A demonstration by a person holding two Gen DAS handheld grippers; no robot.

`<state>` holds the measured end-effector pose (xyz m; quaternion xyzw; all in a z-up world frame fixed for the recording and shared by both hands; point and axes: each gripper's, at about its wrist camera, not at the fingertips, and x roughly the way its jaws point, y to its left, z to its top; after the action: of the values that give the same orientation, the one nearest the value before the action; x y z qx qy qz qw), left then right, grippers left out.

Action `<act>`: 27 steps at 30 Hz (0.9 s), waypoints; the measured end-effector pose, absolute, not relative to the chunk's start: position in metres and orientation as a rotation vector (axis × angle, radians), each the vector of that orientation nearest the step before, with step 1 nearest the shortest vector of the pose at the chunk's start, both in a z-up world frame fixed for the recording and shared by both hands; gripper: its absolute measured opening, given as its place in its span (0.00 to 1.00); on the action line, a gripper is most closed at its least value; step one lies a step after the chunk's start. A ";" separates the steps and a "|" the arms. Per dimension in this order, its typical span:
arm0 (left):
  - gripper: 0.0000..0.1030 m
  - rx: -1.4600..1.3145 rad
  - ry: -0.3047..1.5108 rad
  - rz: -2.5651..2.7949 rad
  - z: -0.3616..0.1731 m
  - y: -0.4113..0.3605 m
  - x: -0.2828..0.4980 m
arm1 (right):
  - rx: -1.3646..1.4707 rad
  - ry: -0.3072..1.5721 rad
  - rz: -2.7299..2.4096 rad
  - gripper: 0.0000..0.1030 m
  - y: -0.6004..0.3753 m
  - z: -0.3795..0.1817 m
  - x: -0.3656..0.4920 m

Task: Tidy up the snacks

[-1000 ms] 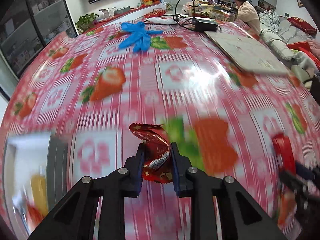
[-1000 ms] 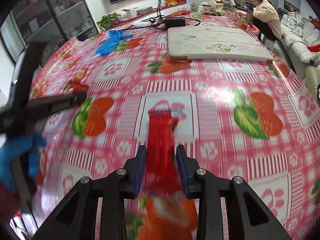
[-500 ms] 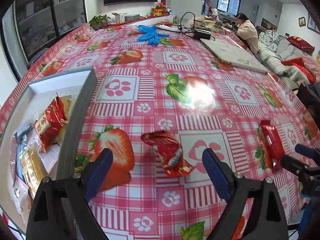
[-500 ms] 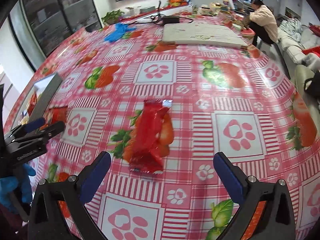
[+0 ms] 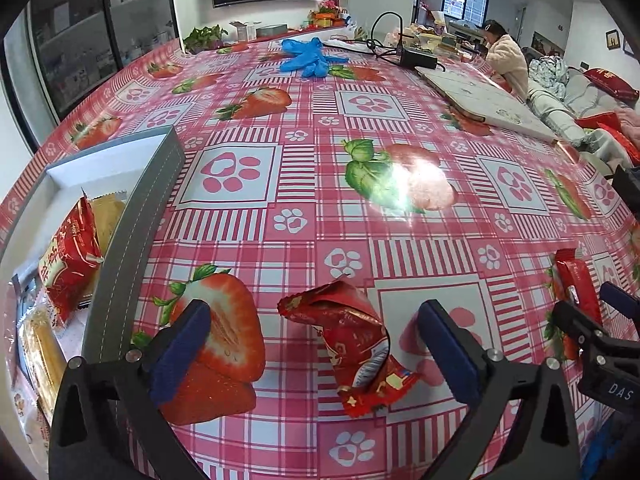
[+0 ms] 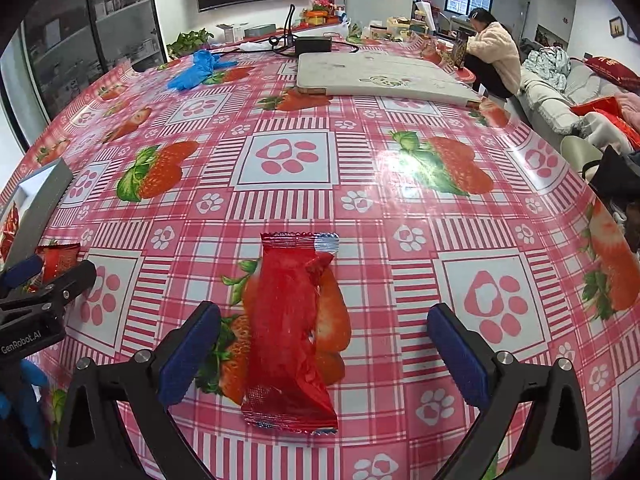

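Note:
A crumpled red snack packet (image 5: 352, 344) lies on the strawberry tablecloth between the wide jaws of my left gripper (image 5: 316, 320). Those jaws are still opening, and neither pad touches the packet. A long flat red packet (image 6: 288, 336) lies on the cloth between the jaws of my right gripper (image 6: 322, 320), which is open and clear of it. A grey-walled box (image 5: 132, 240) at the left holds a red packet (image 5: 68, 260) and yellow snacks (image 5: 40, 356). In the right wrist view the left gripper (image 6: 48, 276) shows at the left edge.
Blue gloves (image 5: 306, 56) lie at the far side of the table. Beside them are a black adapter with cables (image 5: 416, 58) and a flat white board (image 6: 376, 76). A person (image 6: 492, 52) sits beyond the far right corner, near a sofa.
Both grippers were shut on their red packets a second ago. They have since opened wide, and both packets now lie loose on the cloth. The left view has swung to show the box.

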<state>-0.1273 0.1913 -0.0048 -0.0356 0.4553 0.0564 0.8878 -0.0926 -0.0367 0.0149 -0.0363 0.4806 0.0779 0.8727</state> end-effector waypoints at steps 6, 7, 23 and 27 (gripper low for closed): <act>1.00 -0.073 0.946 0.118 -0.004 0.191 -0.128 | -0.078 0.998 0.164 1.00 -0.036 0.014 -0.095; 1.00 -0.073 0.945 0.118 -0.004 0.191 -0.128 | -0.078 0.998 0.165 1.00 -0.035 0.014 -0.095; 1.00 -0.074 0.945 0.118 -0.004 0.191 -0.129 | -0.077 0.998 0.163 1.00 -0.035 0.014 -0.096; 1.00 -0.074 0.945 0.118 -0.004 0.191 -0.129 | -0.077 0.998 0.163 1.00 -0.035 0.014 -0.096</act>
<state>-0.1291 0.1907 -0.0043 -0.0355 0.4546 0.0567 0.8882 -0.0956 -0.0345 0.0143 -0.0369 0.4777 0.0781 0.8743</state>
